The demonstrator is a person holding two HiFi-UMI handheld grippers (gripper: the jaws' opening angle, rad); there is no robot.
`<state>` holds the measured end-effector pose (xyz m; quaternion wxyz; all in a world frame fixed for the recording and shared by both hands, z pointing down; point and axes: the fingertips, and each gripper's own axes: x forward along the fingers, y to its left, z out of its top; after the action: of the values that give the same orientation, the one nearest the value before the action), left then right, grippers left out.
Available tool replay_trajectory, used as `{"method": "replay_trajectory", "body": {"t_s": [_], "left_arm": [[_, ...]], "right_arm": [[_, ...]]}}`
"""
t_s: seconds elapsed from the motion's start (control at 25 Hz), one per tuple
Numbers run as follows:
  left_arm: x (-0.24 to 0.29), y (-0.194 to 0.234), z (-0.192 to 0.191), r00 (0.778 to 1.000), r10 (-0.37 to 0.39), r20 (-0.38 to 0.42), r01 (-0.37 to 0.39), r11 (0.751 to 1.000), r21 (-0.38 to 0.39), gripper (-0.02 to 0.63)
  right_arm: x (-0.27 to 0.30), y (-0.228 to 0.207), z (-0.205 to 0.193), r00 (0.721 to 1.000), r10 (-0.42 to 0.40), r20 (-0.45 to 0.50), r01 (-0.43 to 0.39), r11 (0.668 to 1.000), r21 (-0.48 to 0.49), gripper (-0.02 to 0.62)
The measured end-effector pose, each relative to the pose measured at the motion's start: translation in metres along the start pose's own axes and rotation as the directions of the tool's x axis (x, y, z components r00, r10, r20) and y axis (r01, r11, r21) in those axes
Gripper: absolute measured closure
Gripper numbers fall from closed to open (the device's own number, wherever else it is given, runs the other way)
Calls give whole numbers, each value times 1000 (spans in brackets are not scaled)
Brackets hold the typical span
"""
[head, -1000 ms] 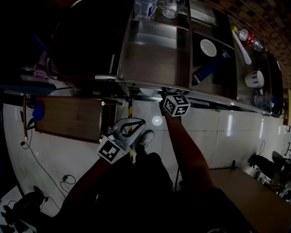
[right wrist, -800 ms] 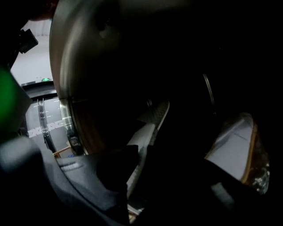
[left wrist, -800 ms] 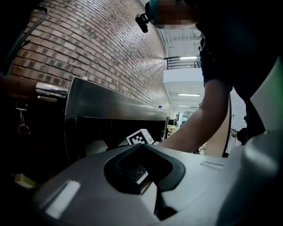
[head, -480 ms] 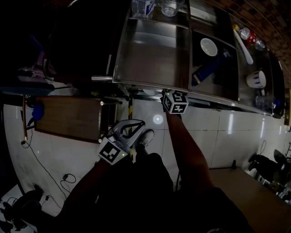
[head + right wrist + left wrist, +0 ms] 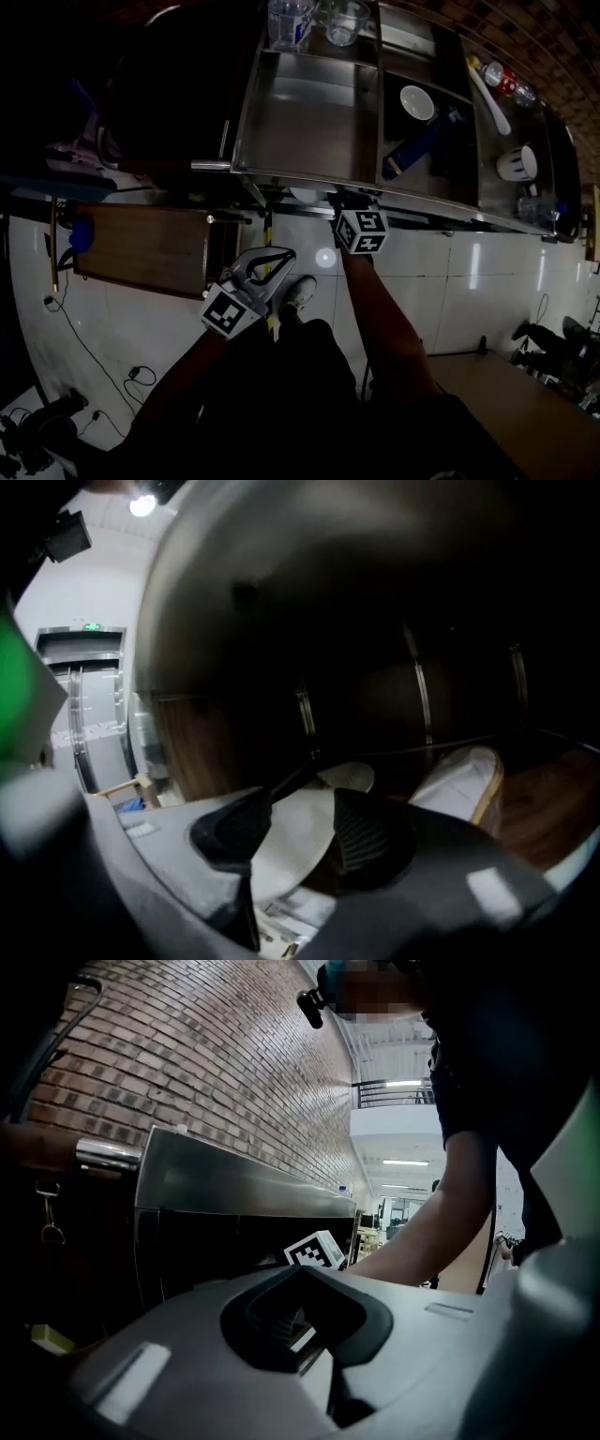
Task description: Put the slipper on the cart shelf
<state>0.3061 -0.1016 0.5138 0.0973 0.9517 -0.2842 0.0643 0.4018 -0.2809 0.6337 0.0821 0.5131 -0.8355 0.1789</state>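
Observation:
In the right gripper view a white slipper (image 5: 281, 855) lies flat on the cart's lower shelf (image 5: 553, 808), between the two dark pads (image 5: 370, 836). My right gripper (image 5: 298, 829) is opening, and its pads stand apart from the slipper's sides. A second white slipper (image 5: 459, 780) rests just to the right. From the head view only the right gripper's marker cube (image 5: 361, 231) shows at the steel cart's (image 5: 309, 112) front edge; its jaws are hidden under it. My left gripper (image 5: 277, 253) hangs shut and holds nothing, over the floor beside the cart.
The cart top holds a white bowl (image 5: 416, 101), a blue bottle (image 5: 417, 145), a cup (image 5: 518, 164) and clear glasses (image 5: 286, 19). A brown wooden board (image 5: 141, 248) lies left of the cart. The person's shoe (image 5: 298, 289) and loose cables (image 5: 84, 347) are on the tiled floor.
The head view has shifted a little. The right gripper's cube stays at the cart's front edge, and the left gripper hangs in the same place.

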Motion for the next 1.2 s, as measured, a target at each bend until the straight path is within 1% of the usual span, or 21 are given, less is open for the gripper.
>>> {"method": "replay_trajectory", "body": {"t_s": [0.08,0.16,0.32,0.44,0.52,0.64,0.72,0.8,0.84,0.92,1.0,1.2], "left_arm": [[-1,-5,7,1000,-8,8,7,1000,13,601],[-7,-11,13,1000,-16,12,15,1000,26,601],[-24,-25,28,999,-11,32,11,1000,1,601],[-40,-38,42,999,1,45,-2,1000,9,601],[-51,-45,50,998,17,54,-17,1000,2,601],[-67,-58,63,998,34,58,-35,999,9,601],[-78,-67,68,997,42,58,-43,999,16,601],[-89,-72,69,997,59,51,-60,998,6,601],[-95,-71,70,996,72,49,-73,997,3,601],[-107,-66,70,994,99,53,-100,995,9,601],[-119,-59,68,991,122,58,-122,992,12,601],[-152,-39,62,988,141,65,-142,990,4,601]], "right_arm": [[-17,13,-1,1000,28,-11,-28,1000,-5,399],[-39,32,0,997,73,-20,-74,997,-33,399],[-94,78,14,982,187,-4,-186,976,-116,400],[-131,116,37,958,285,33,-276,948,-160,411],[-154,143,54,937,346,52,-331,926,-183,430],[-187,182,76,899,433,74,-409,887,-216,496],[-205,204,82,877,477,65,-449,859,-247,546],[-217,222,80,860,509,30,-486,836,-256,588],[-220,231,78,851,524,16,-504,827,-250,595],[-221,248,76,835,551,2,-534,810,-243,595],[-219,264,73,824,566,-6,-550,798,-248,595],[-209,309,69,803,596,-23,-580,770,-266,595]]}}
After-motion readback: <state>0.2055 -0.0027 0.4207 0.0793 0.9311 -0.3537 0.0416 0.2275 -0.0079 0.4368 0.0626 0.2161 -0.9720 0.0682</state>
